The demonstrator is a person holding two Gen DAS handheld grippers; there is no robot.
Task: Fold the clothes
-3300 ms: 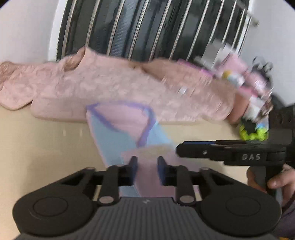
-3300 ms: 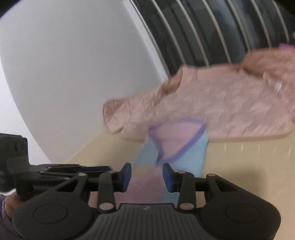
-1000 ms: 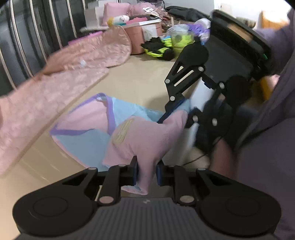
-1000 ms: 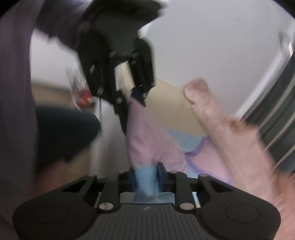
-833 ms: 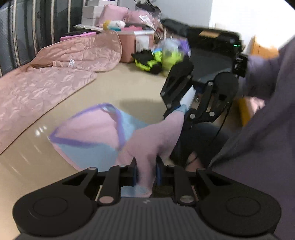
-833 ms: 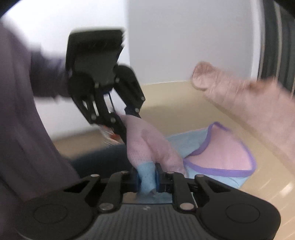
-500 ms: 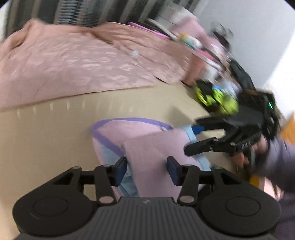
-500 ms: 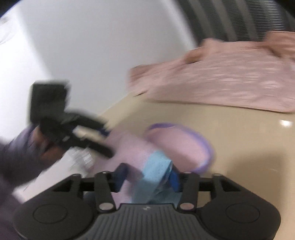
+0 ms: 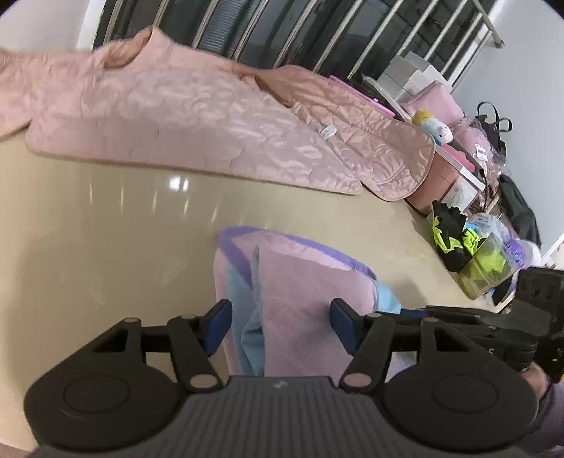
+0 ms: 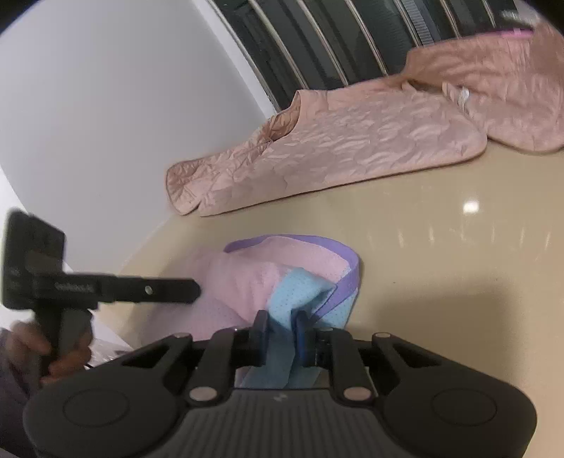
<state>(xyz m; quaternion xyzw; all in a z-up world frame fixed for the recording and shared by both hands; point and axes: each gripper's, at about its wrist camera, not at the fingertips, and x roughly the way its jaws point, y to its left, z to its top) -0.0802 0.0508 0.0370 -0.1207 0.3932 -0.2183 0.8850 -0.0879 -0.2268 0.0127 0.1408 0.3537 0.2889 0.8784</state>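
A small pink and light-blue garment (image 9: 296, 292) with purple trim lies folded over on the beige table (image 9: 105, 229). My left gripper (image 9: 280, 322) is open, its blue-padded fingers on either side of the garment's near edge, not gripping it. In the right wrist view my right gripper (image 10: 282, 329) is shut on a light-blue fold of the garment (image 10: 246, 285) at its near right edge. The left gripper shows there as a dark bar (image 10: 116, 285) over the garment's left side. The right gripper shows in the left wrist view (image 9: 469, 319) at the garment's right edge.
A large pink quilted garment (image 9: 197, 116) lies across the back of the table, also in the right wrist view (image 10: 345, 141). Boxes, pink bags and a black and neon-yellow item (image 9: 458, 243) crowd the far right. A dark window with metal bars (image 9: 282, 31) is behind.
The garment was lifted and folded over, then laid down on the table. My left gripper has opened and let go of it. My right gripper, open half a second ago, has closed on the blue fold.
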